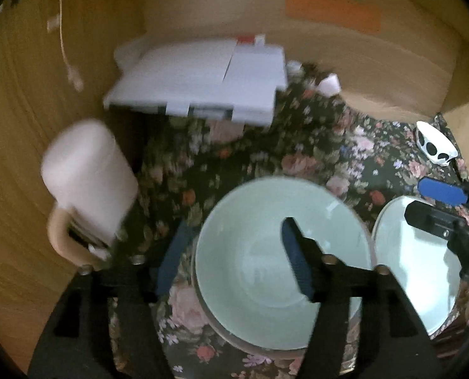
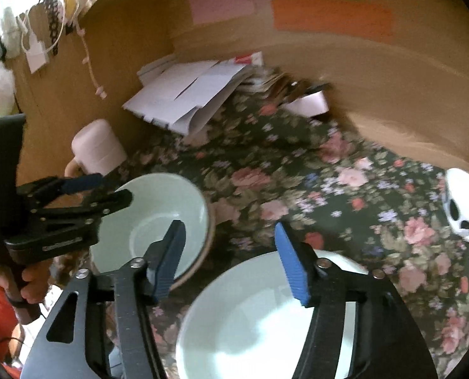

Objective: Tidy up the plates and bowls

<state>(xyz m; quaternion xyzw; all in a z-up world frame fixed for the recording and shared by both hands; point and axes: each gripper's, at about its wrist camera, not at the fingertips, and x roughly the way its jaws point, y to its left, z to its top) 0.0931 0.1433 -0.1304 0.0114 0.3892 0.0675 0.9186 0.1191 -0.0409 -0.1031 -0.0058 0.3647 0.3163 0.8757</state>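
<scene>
A: Where the floral tablecloth [image 2: 297,170] spreads under everything, you have a wooden back panel [image 2: 376,72] behind it, with pink, green and orange paper strips showing sharper in your right view than in your left.

B: Next down in size, the pale green bowl [image 1: 259,252] fills the middle of your left view. It sits on a plate [image 1: 234,339] whose rim peeks out beneath it.

A: Your left gripper [image 1: 234,255] stands partly open astride the bowl's left rim, one pad outside, one over the hollow. Neither pad presses; nothing is held.

B: Your right view shows what the left only clips: the white bowl [image 2: 250,322] just beside the green one, plus your own hand [image 2: 29,284] on the left tool's handle.

A: Your right gripper [image 2: 231,262] is likewise partly open, its right pad above the white bowl's far rim, its left over the gap between the bowls. No grip there either.

B: Smaller things: loose white papers [image 2: 187,94] at the back, a pale mug [image 1: 86,180] on the left edge, a black-spotted white object [image 2: 465,205] far right.

A: Only your right view catches the hanging tags and cords [image 2: 45,38] top left.
</scene>
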